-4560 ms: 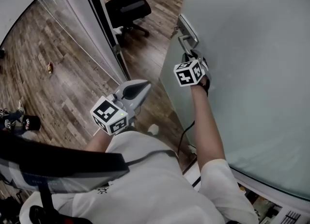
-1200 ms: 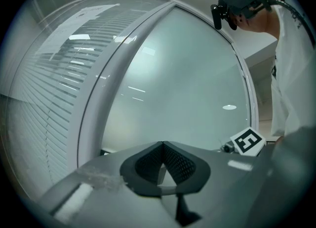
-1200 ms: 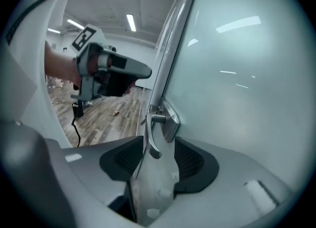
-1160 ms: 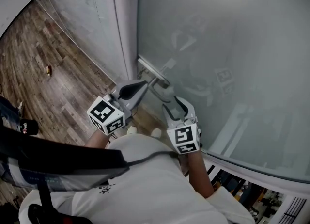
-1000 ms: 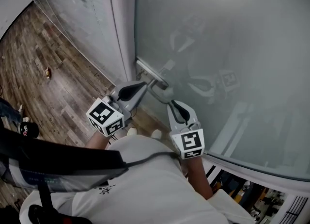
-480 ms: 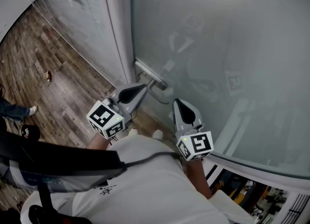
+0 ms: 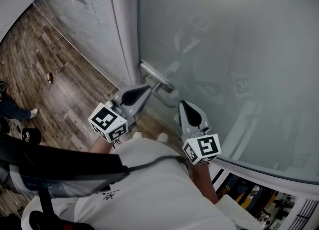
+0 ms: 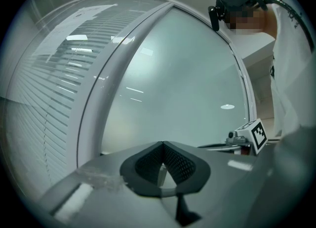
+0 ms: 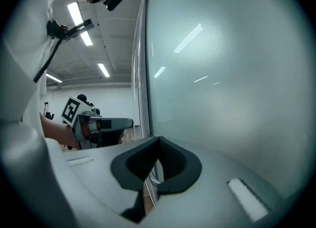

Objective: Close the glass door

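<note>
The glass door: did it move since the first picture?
Yes. The glass door swung left against the white door frame, closing the gap.

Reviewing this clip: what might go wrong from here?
Both the left gripper and right gripper have jaws shut on nothing, so if the glass door has not latched against its frame, nothing stops it swinging back. The left gripper's tip sits right beside the handle and could knock it.
</note>
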Action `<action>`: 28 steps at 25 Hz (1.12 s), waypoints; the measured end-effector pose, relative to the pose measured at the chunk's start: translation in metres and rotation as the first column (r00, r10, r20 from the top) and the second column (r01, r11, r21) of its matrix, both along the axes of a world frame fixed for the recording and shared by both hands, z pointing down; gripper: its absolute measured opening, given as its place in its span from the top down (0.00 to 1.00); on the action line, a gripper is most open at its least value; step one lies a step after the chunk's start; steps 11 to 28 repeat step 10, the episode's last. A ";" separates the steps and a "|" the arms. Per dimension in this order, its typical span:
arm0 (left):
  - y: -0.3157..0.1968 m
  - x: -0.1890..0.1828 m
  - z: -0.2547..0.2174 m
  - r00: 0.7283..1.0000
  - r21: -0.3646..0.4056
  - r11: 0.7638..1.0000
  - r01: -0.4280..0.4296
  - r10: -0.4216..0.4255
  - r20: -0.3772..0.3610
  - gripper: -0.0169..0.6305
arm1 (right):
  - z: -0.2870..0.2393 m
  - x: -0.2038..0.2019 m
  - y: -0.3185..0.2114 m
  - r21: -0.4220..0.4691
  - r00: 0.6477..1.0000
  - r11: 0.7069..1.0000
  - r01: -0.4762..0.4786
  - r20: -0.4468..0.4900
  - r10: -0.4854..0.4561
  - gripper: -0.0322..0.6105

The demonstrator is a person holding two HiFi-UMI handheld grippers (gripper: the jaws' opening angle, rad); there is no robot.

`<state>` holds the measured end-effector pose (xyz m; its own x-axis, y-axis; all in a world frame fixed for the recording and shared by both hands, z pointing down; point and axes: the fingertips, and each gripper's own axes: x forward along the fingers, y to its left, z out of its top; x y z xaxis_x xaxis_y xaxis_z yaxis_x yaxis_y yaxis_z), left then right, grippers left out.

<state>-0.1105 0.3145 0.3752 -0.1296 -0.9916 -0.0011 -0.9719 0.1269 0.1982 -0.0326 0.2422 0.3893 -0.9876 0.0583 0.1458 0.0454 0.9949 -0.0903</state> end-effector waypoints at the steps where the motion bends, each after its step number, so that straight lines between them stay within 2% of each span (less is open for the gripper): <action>1: 0.000 -0.001 0.000 1.000 0.001 1.000 -0.001 0.001 0.000 0.97 | -0.001 -0.001 0.000 0.001 1.000 1.000 -0.001 0.001 0.001 0.94; 28: 0.004 -0.005 -0.002 1.000 0.008 1.000 -0.015 0.015 0.002 0.97 | 0.000 -0.003 0.003 0.006 1.000 1.000 -0.023 -0.003 0.023 0.94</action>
